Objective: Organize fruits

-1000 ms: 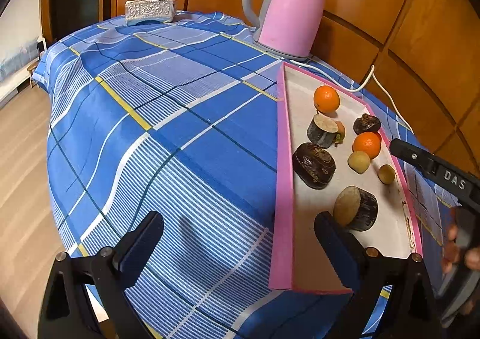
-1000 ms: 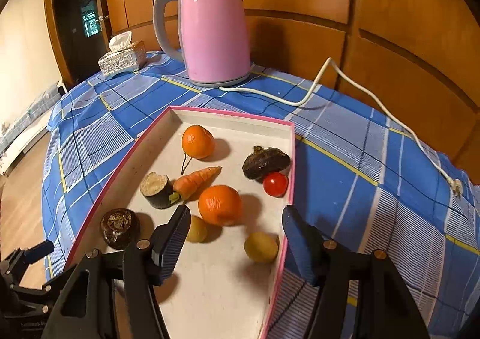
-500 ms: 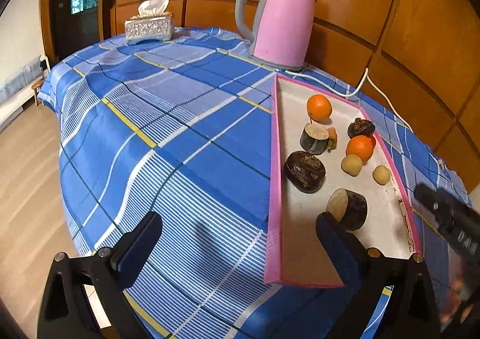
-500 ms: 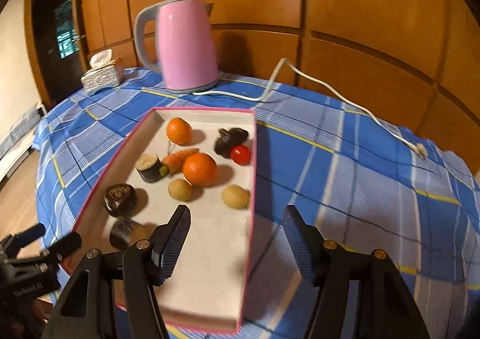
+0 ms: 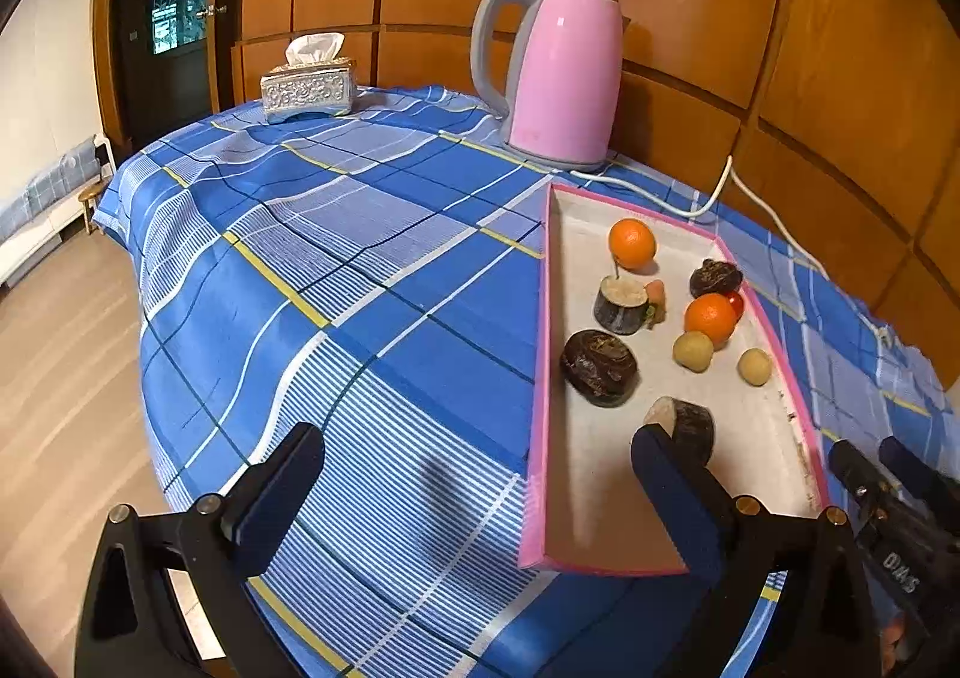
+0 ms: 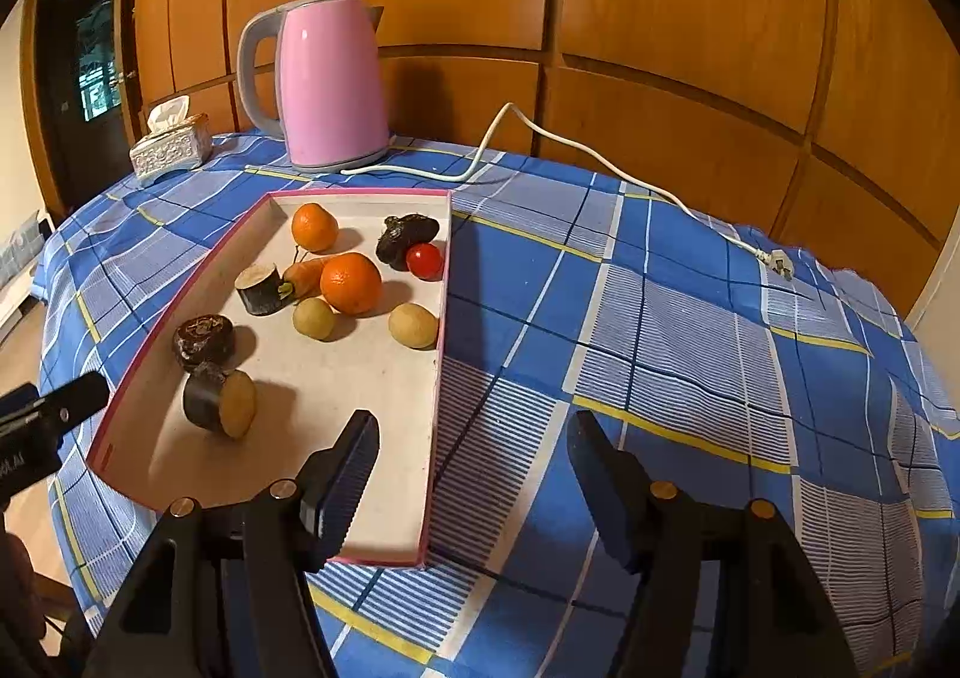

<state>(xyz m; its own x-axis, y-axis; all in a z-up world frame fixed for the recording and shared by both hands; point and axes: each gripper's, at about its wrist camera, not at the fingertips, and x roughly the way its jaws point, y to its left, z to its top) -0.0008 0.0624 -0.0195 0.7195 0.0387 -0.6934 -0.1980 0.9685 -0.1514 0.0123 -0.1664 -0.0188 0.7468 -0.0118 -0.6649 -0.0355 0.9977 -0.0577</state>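
blue plaid tablecloth (image 6: pixel 660 318) carried white and yellow stripes. pink-rimmed tray (image 6: pixel 444 282) showed off-white floor. kettle (image 6: pixel 330 84) was pink, handle grey. two oranges (image 6: pixel 351 282) orange, tomato (image 6: pixel 425 260) red, cord (image 6: pixel 600 156) white.

pink kettle (image 6: pixel 329 84), white cord (image 6: pixel 606 162), tissue box (image 5: pixel 307 89), blue plaid tablecloth (image 5: pixel 360 258).
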